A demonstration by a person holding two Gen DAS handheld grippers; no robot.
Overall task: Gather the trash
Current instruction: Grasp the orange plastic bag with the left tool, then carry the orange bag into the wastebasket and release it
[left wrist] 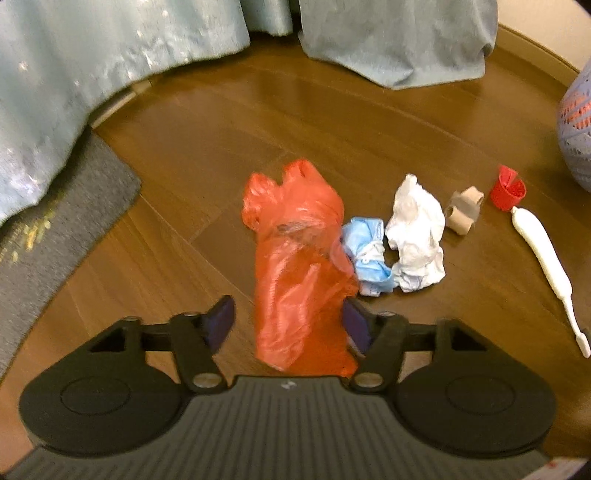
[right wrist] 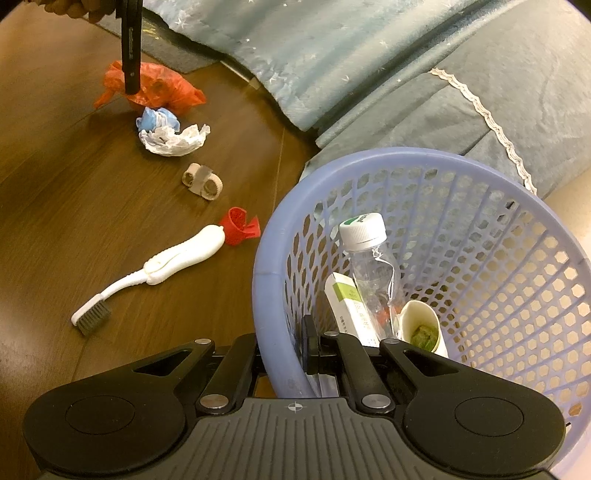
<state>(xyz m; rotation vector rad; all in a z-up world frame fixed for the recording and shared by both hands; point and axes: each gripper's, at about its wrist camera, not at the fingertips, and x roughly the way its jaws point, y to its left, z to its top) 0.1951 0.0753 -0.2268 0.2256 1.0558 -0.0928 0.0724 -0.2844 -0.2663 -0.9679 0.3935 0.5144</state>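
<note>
A crumpled orange plastic bag (left wrist: 295, 266) lies on the wooden floor. My left gripper (left wrist: 290, 326) is open and straddles its near end; the right pad touches the bag and the left pad stands clear. From the right wrist view the left gripper (right wrist: 133, 88) reaches down onto the orange bag (right wrist: 162, 88). To the right of it lie a blue mask (left wrist: 367, 254), white crumpled paper (left wrist: 415, 236), beige tape rolls (left wrist: 463, 214), a red cap (left wrist: 508, 192) and a white brush (left wrist: 543, 266). My right gripper (right wrist: 309, 345) is shut on the wall of the blue basket (right wrist: 280, 229).
The basket holds a clear bottle (right wrist: 369, 258), a white-green box (right wrist: 351, 302) and a paper cup (right wrist: 421, 328). Pale blue fabric (left wrist: 92, 74) hangs along the back. A grey rug (left wrist: 66, 221) lies at the left. A hand (right wrist: 70, 7) holds the left gripper.
</note>
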